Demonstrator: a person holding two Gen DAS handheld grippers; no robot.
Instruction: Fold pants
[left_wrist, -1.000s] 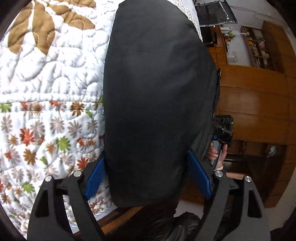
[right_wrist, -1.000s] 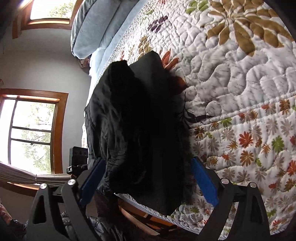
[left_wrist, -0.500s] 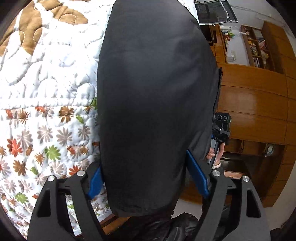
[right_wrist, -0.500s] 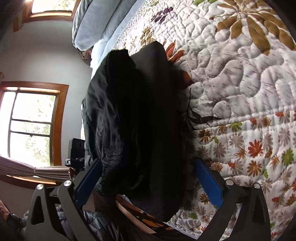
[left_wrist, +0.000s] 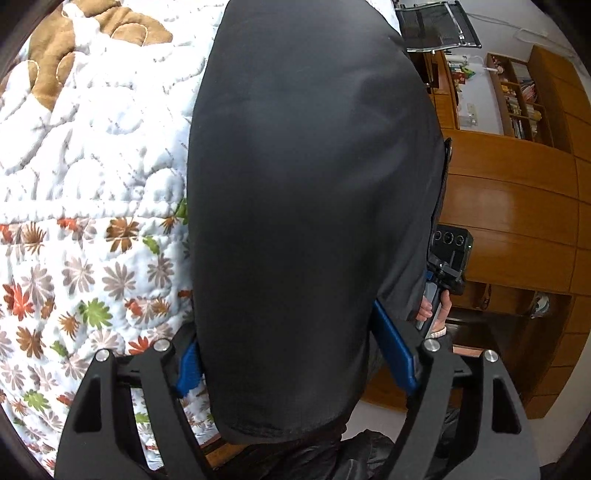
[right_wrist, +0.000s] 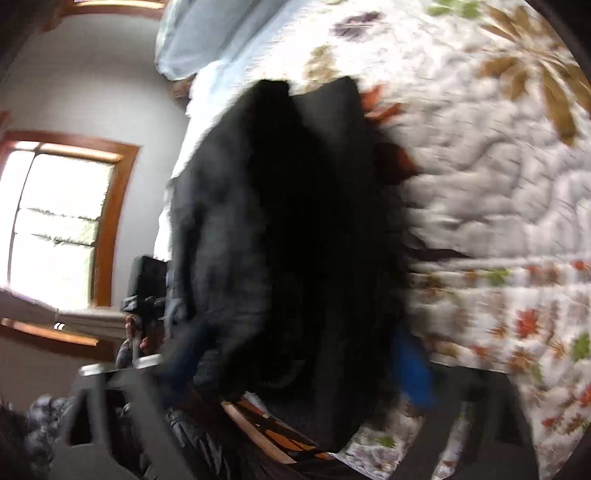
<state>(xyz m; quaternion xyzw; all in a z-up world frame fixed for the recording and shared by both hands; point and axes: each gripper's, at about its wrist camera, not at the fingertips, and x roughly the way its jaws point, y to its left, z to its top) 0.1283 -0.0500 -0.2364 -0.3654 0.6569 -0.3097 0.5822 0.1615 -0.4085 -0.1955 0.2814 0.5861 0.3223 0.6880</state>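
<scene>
Black pants (left_wrist: 314, 221) lie folded into a long thick bundle on the flowered quilt (left_wrist: 92, 147), one end hanging over the bed edge. My left gripper (left_wrist: 291, 354) straddles that end, its blue pads (left_wrist: 395, 354) pressed against both sides of the cloth. A hand (left_wrist: 437, 314) with the other tool shows past the bundle's right edge. The right wrist view is blurred. There the pants (right_wrist: 295, 240) fill the space between the jaws of my right gripper (right_wrist: 295, 354), which are closing, and the blue pads (right_wrist: 413, 369) meet the cloth's sides.
The quilt (right_wrist: 498, 184) spreads wide beside the pants, with a pale blue pillow (right_wrist: 207, 33) at the head. The wooden bed rail (right_wrist: 266, 432) runs below the bundle. Wooden cabinets (left_wrist: 509, 192) and shelves (left_wrist: 517, 99) stand beyond the bed, and a window (right_wrist: 55, 221) is on the other side.
The right gripper's jaws have come in from wide apart onto the sides of the pants, and its view has shifted and blurred. The left gripper has stayed around the bundle.
</scene>
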